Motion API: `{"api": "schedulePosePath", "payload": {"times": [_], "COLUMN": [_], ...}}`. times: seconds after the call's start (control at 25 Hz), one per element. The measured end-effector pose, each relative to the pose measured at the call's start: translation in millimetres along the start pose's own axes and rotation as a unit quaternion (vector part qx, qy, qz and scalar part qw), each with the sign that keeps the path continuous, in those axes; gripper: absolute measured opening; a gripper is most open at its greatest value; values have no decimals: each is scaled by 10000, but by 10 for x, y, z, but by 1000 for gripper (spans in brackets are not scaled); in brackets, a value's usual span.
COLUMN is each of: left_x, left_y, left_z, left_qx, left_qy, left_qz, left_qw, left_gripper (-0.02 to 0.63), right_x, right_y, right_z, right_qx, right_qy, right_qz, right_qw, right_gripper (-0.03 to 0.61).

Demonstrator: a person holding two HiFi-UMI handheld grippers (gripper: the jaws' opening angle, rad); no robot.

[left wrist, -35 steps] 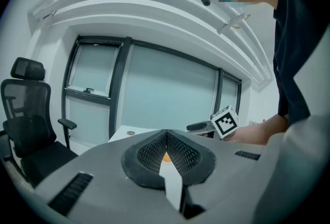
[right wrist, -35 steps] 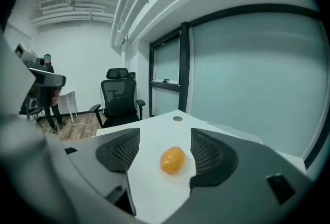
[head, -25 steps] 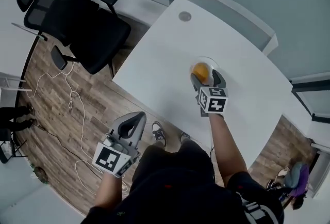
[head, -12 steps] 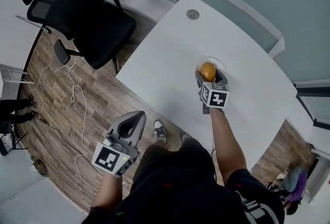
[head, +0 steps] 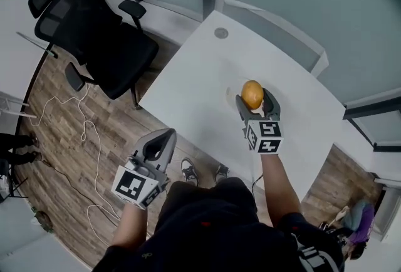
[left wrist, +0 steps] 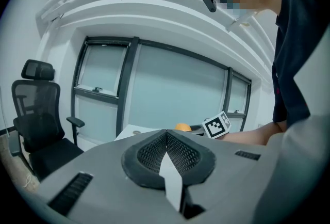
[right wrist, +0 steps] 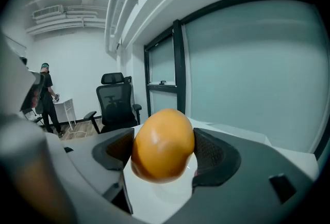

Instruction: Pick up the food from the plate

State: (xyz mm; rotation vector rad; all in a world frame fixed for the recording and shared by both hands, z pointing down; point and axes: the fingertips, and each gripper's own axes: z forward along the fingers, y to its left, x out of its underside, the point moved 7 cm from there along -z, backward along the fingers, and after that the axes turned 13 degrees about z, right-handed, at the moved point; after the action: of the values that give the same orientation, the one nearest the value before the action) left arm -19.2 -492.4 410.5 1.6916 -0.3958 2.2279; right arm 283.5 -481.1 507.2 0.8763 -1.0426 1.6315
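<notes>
one orange food item [head: 252,94] now higher, in right gripper [head: 254,99]

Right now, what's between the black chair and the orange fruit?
In the head view, just a strip of wooden floor and bare white table. The orange fruit sits in the right tongs.
</notes>
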Motion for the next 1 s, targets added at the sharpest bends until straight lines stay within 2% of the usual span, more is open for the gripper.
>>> {"api": "schedulePosePath", "payload": {"times": [0.28, 0.44, 0.72, 1.0], "left_x": [-466, -666, -901, -1010], "left_y": [-161, -269, -498, -675], "left_z": [-104, -74, -62, -82], "left_qx": [96, 196, 474, 650], "left_qy": [-603, -907, -1174, -1293], "left_qz": [540, 694, 847, 955], "left_qw": [9967, 9933, 9883, 9849], "left_gripper": [20, 20, 20, 20], "right_x": [-524, -741, -915, -983], "right_y": [284, 373, 553, 585], "right_z": [-976, -1429, -1970, -2255], "right_qx": [-123, -132, -168, -121], "right_qy": [-766, -1107, -1502, -1707], "right_qz": [-293, -445, -599, -648], "right_qw": [9966, 9928, 9867, 9831], "right_gripper": [374, 374, 374, 374]}}
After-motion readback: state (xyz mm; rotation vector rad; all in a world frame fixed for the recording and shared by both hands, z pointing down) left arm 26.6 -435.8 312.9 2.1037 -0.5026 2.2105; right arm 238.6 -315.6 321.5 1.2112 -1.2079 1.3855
